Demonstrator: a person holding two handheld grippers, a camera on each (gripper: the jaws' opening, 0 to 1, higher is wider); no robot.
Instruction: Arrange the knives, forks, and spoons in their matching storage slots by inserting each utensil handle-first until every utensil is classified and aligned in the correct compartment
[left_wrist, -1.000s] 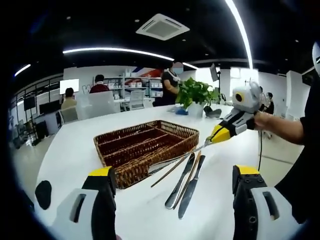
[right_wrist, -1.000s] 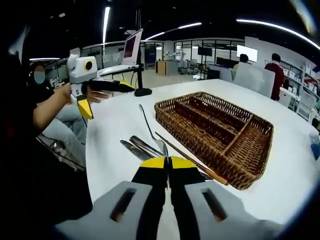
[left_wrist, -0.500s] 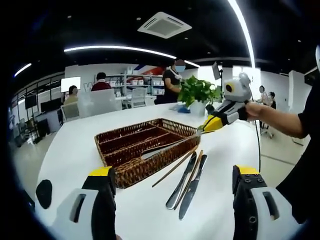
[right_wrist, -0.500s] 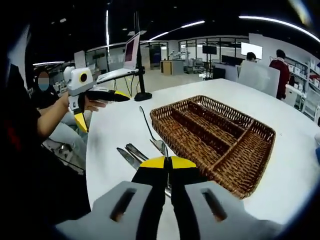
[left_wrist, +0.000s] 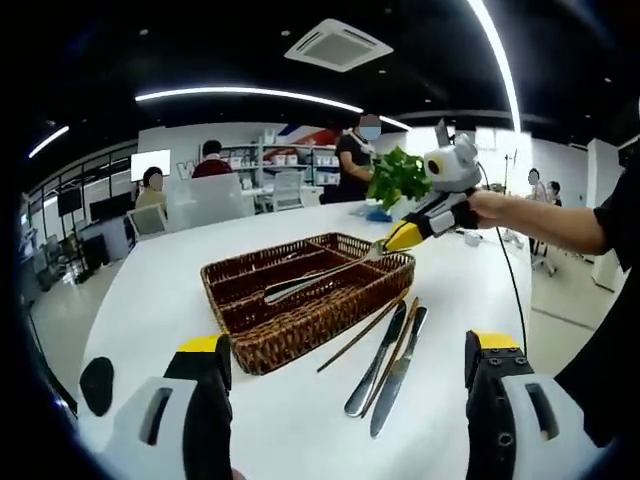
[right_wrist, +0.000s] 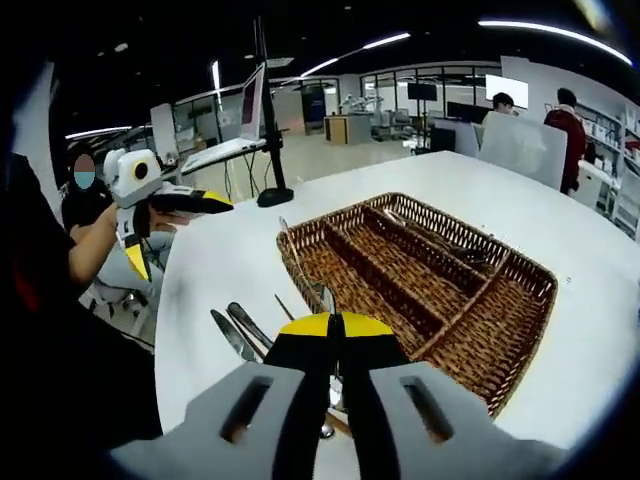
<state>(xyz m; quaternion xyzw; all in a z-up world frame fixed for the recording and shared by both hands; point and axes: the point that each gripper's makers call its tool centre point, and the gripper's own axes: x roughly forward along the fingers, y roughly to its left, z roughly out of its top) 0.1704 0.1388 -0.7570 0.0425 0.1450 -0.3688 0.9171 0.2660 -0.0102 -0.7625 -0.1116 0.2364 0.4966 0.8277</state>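
White table (left_wrist: 150, 290) carries a wicker tray (left_wrist: 300, 300) at centre frame, with two knives (left_wrist: 385, 360) and chopsticks (left_wrist: 365, 330) lying just right of it. Above the tray, the right gripper (left_wrist: 392, 240) is clenched on a spoon (left_wrist: 310, 283); the left gripper (left_wrist: 350, 410) is released, bottom of frame.

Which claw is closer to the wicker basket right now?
Right. The right claw holds a utensil over the wicker basket; the left claw sits back, short of it.

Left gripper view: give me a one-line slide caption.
Right gripper carries a fork over the wicker cutlery tray; two knives and chopsticks lie on the white table.
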